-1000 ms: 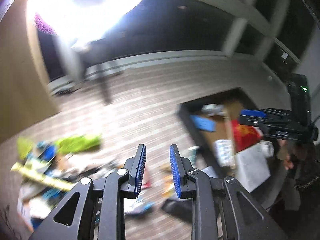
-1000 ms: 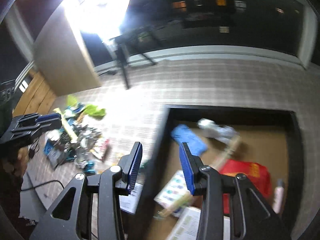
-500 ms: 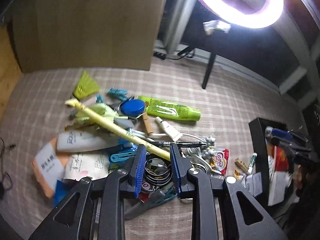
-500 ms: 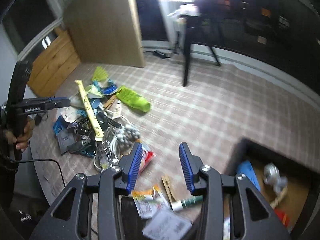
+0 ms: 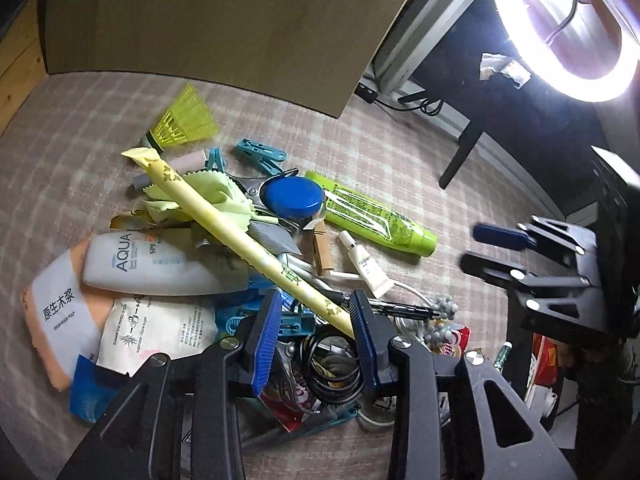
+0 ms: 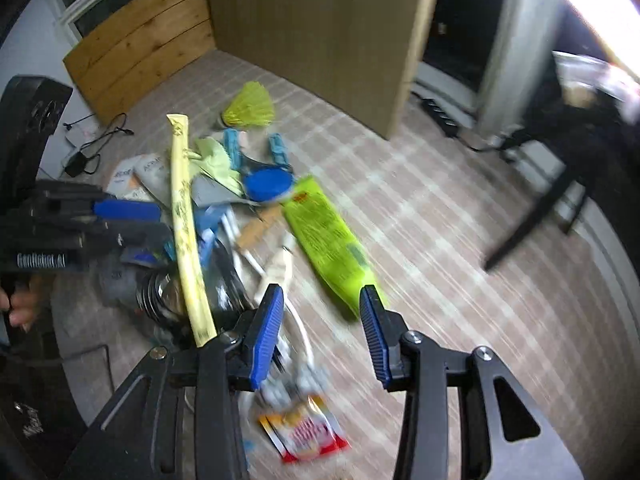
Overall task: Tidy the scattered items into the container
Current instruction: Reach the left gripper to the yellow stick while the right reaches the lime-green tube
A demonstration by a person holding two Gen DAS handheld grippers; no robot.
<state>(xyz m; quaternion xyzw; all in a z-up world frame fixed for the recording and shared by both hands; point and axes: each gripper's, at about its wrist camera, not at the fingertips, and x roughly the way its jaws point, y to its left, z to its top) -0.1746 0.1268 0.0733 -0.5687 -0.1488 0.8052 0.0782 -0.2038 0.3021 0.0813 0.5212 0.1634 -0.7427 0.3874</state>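
A heap of scattered items lies on the checked cloth. My left gripper is open and empty above the heap, with the lower end of a long yellow paper tube and a black cable coil between its jaws' line. My right gripper is open and empty, over a white cable and just short of the green tube. The right gripper also shows in the left wrist view, the left one in the right wrist view. The black container's edge shows at the far right.
The heap holds a white AQUA bottle, a blue lid, a yellow shuttlecock, clothes pegs, a small white tube, a red snack packet and tissue packs. A brown board stands behind. A ring light glares upper right.
Both grippers swung left from the container to the heap and came lower and closer to it. Both stayed open and empty.
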